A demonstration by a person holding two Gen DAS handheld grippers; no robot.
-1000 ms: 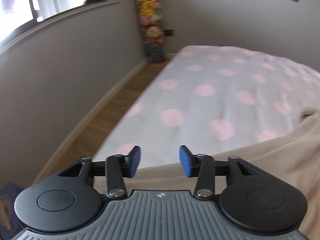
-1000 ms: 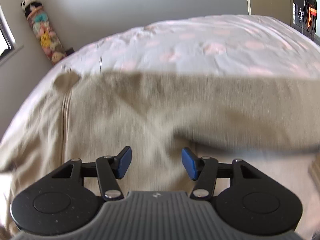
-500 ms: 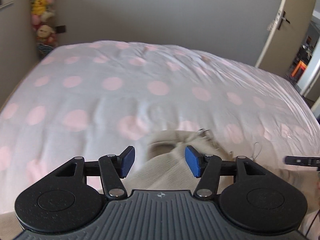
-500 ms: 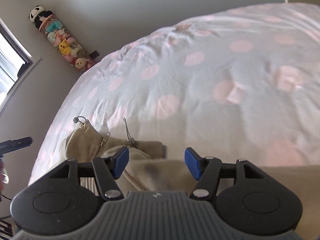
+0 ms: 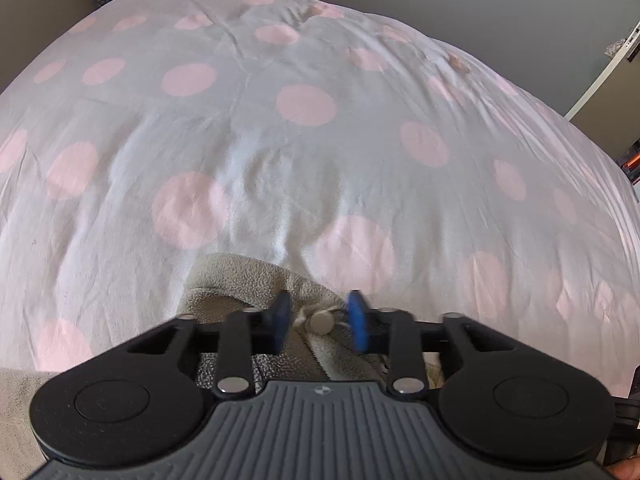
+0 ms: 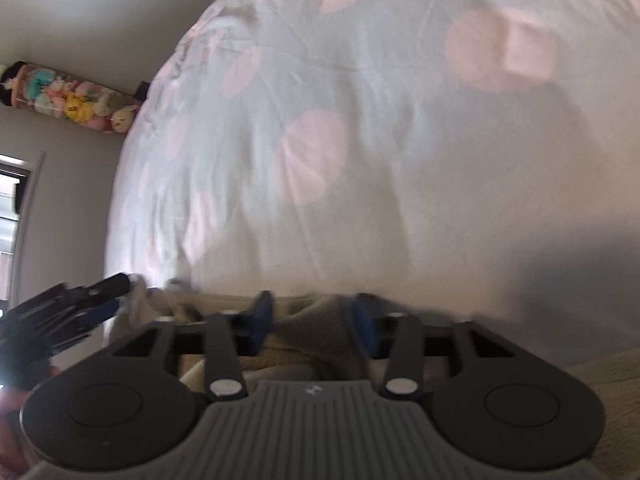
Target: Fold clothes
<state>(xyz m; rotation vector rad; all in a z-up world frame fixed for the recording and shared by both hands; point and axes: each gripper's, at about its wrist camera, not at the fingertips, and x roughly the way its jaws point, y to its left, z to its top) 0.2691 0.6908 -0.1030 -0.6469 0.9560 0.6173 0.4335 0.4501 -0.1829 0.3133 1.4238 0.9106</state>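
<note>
A beige fleece garment (image 5: 240,276) lies on the near part of a bed with a white, pink-dotted cover (image 5: 304,152). My left gripper (image 5: 320,318) points down at the garment's edge. Its jaws are closing around a fold of fleece with a round cord toggle (image 5: 321,323); a gap still shows beside the pads. My right gripper (image 6: 312,320) is closing too, with a bunched fold of the same garment (image 6: 310,332) between its blue pads. In the right wrist view the left gripper (image 6: 120,294) shows at the left, on the garment's corner.
The dotted cover (image 6: 400,160) stretches far ahead of both grippers. A tall tube of soft toys (image 6: 72,100) stands in the room's corner beside a window (image 6: 12,200). A door frame (image 5: 596,80) shows at the far right.
Both grippers swung over the bed, tilted down and came down on the garment's far edge. Their jaws have narrowed from wide apart, with fleece now between the pads.
</note>
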